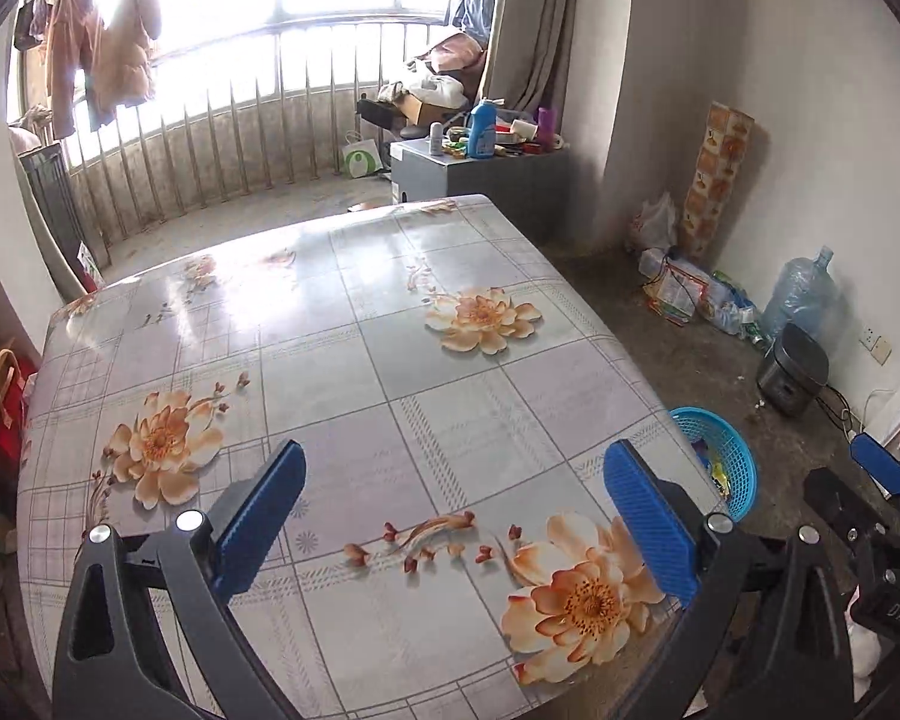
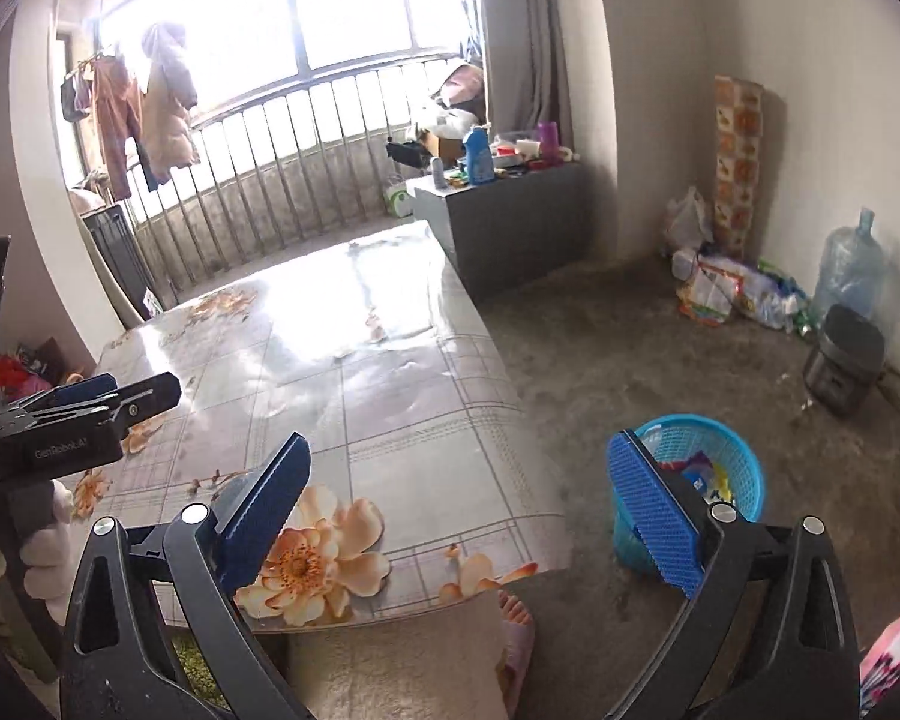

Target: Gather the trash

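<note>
A blue plastic waste basket [image 2: 705, 480] stands on the floor right of the table and holds colourful wrappers; it also shows in the left wrist view [image 1: 723, 462]. My left gripper [image 1: 450, 516] is open and empty above the near part of the flowered table [image 1: 390, 360]. My right gripper [image 2: 456, 510] is open and empty, over the table's near right corner [image 2: 390, 396], its right finger in front of the basket. The left gripper shows at the left of the right wrist view [image 2: 114, 393]. No loose trash shows on the table.
A grey cabinet [image 2: 510, 222] with bottles stands behind the table. Bags [image 2: 726, 288], a water jug [image 2: 852, 264] and a dark cooker [image 2: 843, 360] line the right wall. A balcony railing [image 1: 240, 138] is at the back. My leg and foot [image 2: 510, 612] are below the table edge.
</note>
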